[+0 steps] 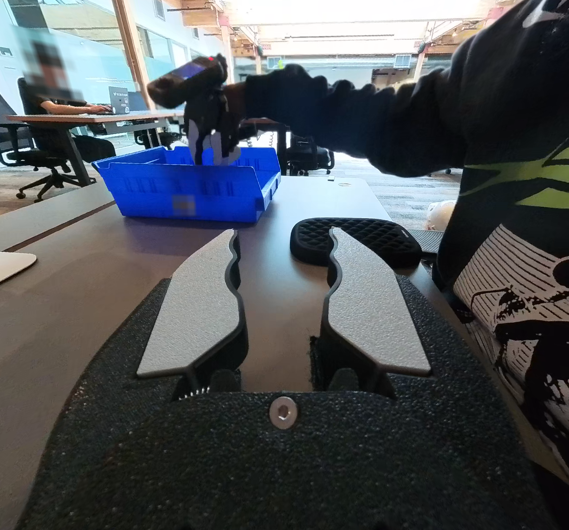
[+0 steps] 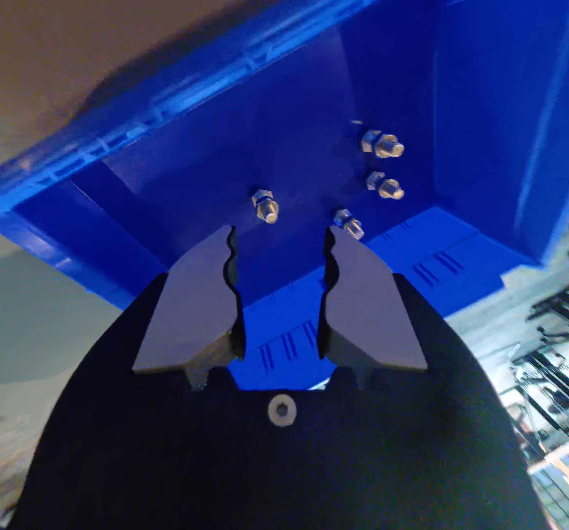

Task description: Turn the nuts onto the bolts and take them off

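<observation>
A blue plastic bin (image 1: 184, 195) stands on the dark table (image 1: 77, 284). In the right wrist view several metal bolts with nuts on them lie on the bin floor (image 2: 200, 182): one (image 2: 264, 205) just beyond the left fingertip, one (image 2: 348, 222) by the right fingertip, two more (image 2: 381, 145) (image 2: 385, 185) farther right. My right gripper (image 2: 280, 228) is open and empty, pointing down into the bin; it also shows in the left wrist view (image 1: 212, 151) above the bin. My left gripper (image 1: 283, 232) is open and empty, low over the table in front of the bin.
A black padded wrist rest (image 1: 357, 244) lies on the table right of my left gripper. A person's dark sleeve (image 1: 385, 121) reaches across to the bin. A white object's corner (image 1: 15, 264) sits at the left. Another person sits at a far desk (image 1: 92, 118). One gripper's finger ends stand about 40 centimetres off the other's.
</observation>
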A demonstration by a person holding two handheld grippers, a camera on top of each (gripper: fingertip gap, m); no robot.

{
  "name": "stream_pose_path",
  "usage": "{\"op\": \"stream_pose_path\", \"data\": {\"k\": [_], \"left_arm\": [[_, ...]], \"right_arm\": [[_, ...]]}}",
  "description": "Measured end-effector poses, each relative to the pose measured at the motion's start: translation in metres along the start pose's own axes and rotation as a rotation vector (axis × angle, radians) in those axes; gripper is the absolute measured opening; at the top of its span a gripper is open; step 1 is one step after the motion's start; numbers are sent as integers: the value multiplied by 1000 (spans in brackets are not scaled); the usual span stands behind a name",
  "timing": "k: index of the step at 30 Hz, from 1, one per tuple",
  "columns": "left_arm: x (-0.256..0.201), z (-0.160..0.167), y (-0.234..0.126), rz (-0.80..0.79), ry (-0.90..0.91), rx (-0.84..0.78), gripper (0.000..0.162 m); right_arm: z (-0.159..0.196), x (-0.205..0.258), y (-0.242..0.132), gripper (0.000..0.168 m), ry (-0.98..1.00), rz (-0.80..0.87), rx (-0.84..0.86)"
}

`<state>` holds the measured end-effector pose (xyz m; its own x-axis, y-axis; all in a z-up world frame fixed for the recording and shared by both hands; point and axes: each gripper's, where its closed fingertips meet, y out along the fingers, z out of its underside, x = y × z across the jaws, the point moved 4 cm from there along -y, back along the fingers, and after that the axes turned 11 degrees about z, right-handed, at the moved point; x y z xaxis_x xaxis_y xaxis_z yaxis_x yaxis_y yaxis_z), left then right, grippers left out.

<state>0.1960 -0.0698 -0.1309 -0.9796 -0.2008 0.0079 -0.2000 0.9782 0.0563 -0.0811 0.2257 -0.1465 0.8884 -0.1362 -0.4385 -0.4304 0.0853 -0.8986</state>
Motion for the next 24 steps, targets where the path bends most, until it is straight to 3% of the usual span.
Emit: {"op": "stream_pose_path", "data": {"k": [6,18,24], "left_arm": [[0,0,0,1,0,3,54],[1,0,0,-21,5,4,54],[24,-35,-13,-251,65,-48,53]], "right_arm": [[-20,-3,-58,57,91,262,-128],[-42,28,-139,60,266,491,-228],[-51,38,-170,65,478,554,-348]]}}
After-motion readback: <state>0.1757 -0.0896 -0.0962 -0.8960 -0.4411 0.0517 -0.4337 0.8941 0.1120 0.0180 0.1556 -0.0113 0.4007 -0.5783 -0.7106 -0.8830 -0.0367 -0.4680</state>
